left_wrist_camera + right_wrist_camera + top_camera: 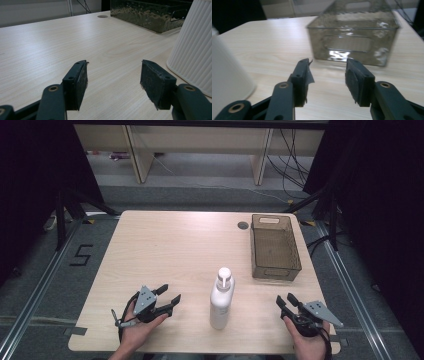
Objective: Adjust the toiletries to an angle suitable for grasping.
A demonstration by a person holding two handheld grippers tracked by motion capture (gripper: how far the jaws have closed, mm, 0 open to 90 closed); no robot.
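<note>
White pump bottle (222, 298) upright at desk (165, 250) centre-front, between left tongs (168, 295) at 9 o'clock and right tongs (285, 301) at 3, both open, empty. Tall, narrow: likely toppled by a sideways nudge. Clear bin (275, 247) at 1 o'clock.

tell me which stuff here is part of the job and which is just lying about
Part of the job: white pump bottle, left gripper, right gripper, both open and empty; likely the clear brown bin.

Lying about: cables on the floor behind the table.
</note>
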